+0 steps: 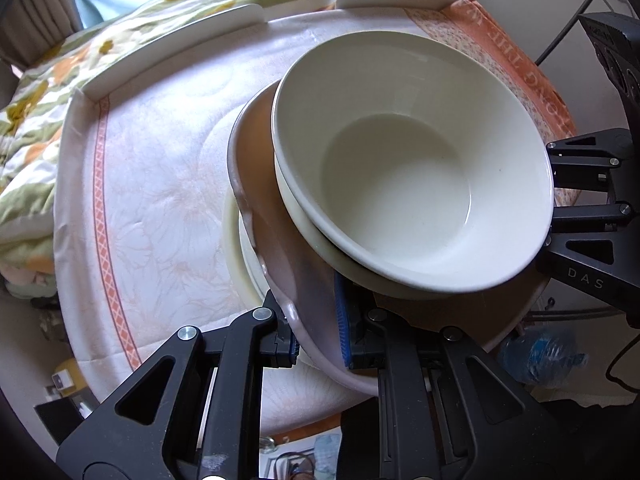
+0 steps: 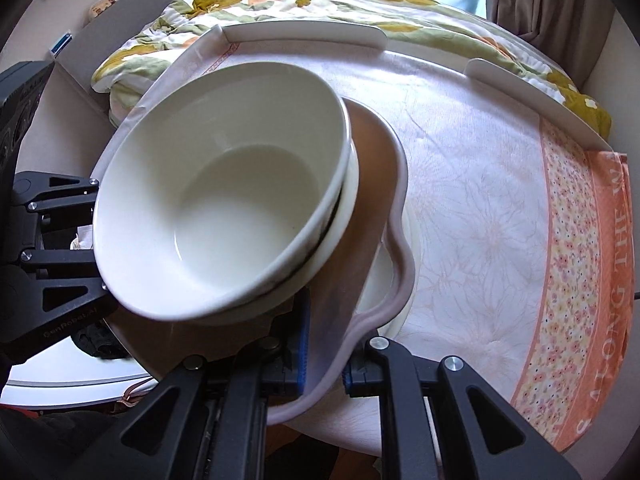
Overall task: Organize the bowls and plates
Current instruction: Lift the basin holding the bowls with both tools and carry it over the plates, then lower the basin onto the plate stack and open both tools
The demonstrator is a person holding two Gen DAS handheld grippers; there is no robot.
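A pink wavy-rimmed plate is held tilted above the table. Two stacked white bowls sit on it. My left gripper is shut on the plate's near rim. My right gripper is shut on the opposite rim; it also shows at the right edge of the left wrist view. The left gripper shows at the left of the right wrist view. A cream plate lies on the cloth below the pink plate, mostly hidden.
The table has a raised white rim and a white floral cloth with an orange border. A flowered quilt lies beyond it. A water bottle lies on the floor at the right.
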